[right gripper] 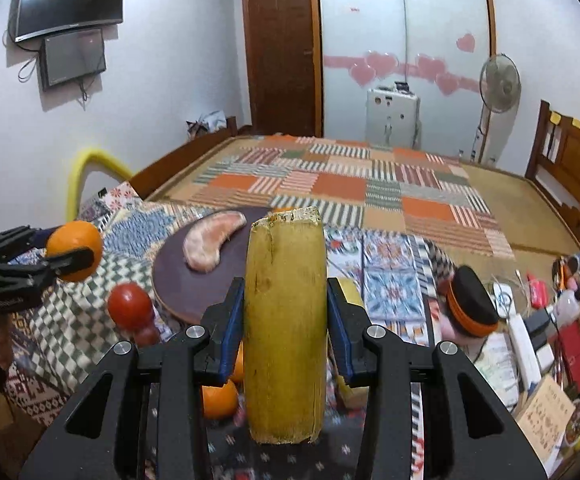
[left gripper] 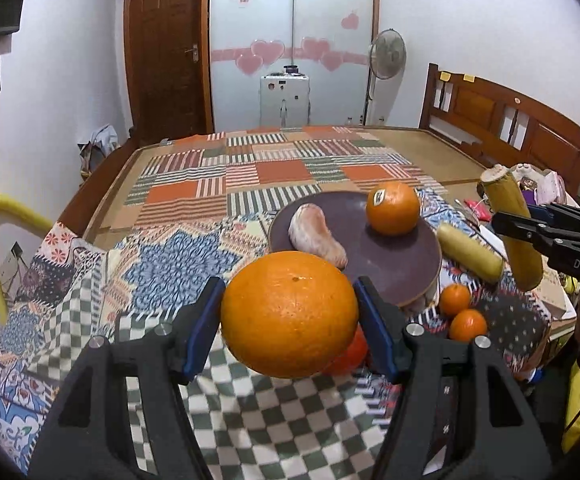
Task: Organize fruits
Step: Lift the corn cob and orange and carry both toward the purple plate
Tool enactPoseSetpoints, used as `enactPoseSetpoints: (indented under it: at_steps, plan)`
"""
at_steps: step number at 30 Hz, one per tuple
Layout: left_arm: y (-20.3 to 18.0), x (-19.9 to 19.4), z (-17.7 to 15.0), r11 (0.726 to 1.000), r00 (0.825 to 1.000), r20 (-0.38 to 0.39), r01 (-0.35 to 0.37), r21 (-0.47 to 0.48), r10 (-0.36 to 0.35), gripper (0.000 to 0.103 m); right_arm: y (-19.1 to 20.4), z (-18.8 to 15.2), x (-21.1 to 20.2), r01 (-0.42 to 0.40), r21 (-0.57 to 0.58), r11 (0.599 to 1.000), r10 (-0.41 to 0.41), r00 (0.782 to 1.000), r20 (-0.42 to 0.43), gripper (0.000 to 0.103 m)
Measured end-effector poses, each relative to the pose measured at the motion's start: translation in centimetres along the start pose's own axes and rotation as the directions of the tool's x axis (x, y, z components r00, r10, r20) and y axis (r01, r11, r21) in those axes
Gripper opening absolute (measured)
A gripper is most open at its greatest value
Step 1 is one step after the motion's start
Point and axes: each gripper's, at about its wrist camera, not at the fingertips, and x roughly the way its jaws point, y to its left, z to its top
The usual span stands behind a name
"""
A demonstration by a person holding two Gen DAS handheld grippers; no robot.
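- two grippers in my feeds, both loaded. on my left wrist view, the left gripper is clenched on a large orange, held in the air above the checked cloth, with open cloth to its left.
- beyond it sits the dark round tray, its near rim overhanging; on it lie a pink peeled fruit wedge and a stickered orange.
- a second yellow stalk piece lies just beside the tray's right edge; two small oranges sit near the rim below it.
- something red is mostly hidden under the large orange; i cannot tell what from here.
- the right gripper enters from the right edge, grasping a yellow stalk piece, tilted.
- on my right wrist view, the right gripper grips that yellow stalk piece upright, blocking the tray's right half; its cut top is ragged and pale.
- a red tomato sits just left of the tray; the right table edge is crowded with blurred clutter.
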Motion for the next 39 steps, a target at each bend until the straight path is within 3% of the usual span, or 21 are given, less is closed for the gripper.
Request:
enactPoseSetpoints:
  at_steps: [10, 15, 21, 39]
  plan:
    - [-0.5, 3.6, 2.1, 0.999, 0.999, -0.018, 0.036, -0.001, -0.036, 0.065, 1.4, 2.0, 3.0, -0.024, -0.031, 0.999, 0.024, 1.000, 0.004, 0.035]
    - [-0.2, 6.2, 2.7, 0.998, 0.997, -0.051, 0.065, -0.008, -0.066, 0.065, 1.2, 2.9, 5.1, -0.023, -0.032, 0.999, 0.022, 1.000, -0.021, 0.035]
    - [-0.2, 8.6, 3.2, 0.999, 0.995, -0.080, 0.053, 0.011, -0.052, 0.065, 1.8, 3.4, 6.9, -0.032, -0.077, 0.997, 0.027, 0.997, -0.068, 0.035]
    - [-0.3, 10.3, 3.4, 0.997, 0.992, -0.112, 0.066, 0.032, -0.062, 0.066, 2.3, 4.3, 10.0, -0.104, -0.041, 0.994, 0.095, 0.978, -0.188, 0.036]
